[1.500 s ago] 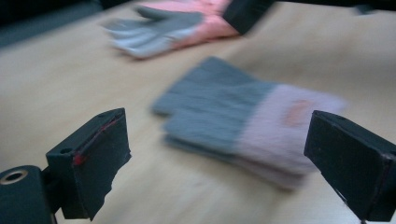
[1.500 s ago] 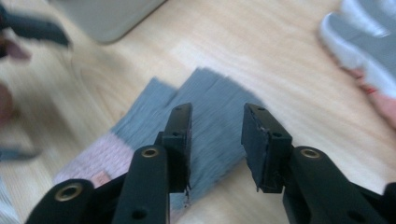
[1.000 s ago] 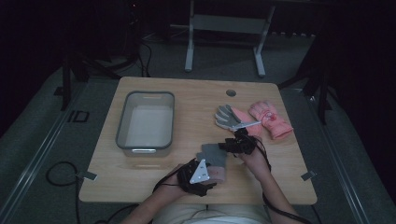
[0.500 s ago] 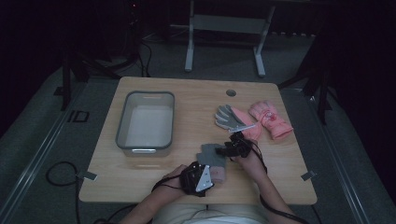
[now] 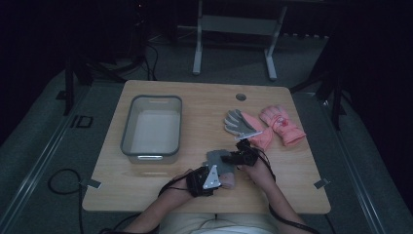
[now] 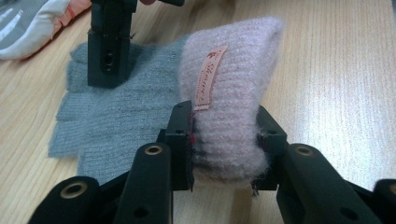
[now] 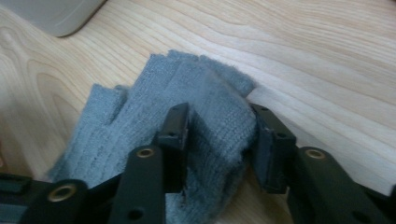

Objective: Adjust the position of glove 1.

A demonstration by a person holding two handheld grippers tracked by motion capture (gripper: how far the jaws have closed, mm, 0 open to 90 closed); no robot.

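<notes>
A knitted fingerless glove lies near the table's front edge, grey (image 5: 215,158) at the hand and pink (image 5: 228,181) at the cuff. My left gripper (image 5: 220,178) is shut on the pink cuff (image 6: 229,84), and its jaws have just been closing on it; the cuff stands up between the pads (image 6: 186,140). My right gripper (image 5: 233,159) has also just been closing and pinches a raised fold of the grey part (image 7: 187,93) between its fingers (image 7: 173,135). In the left gripper view a jaw of the right gripper (image 6: 108,46) stands on the grey knit (image 6: 116,116).
A grey plastic bin (image 5: 127,127) stands at the left of the wooden table (image 5: 204,102). A pink winter glove (image 5: 282,124) and a second one, grey palm up (image 5: 238,122), lie at the right. A round hole (image 5: 240,96) sits near the back edge.
Both hands stay nearly in place over the knitted glove. The right gripper has edged a little nearer to the left one.
</notes>
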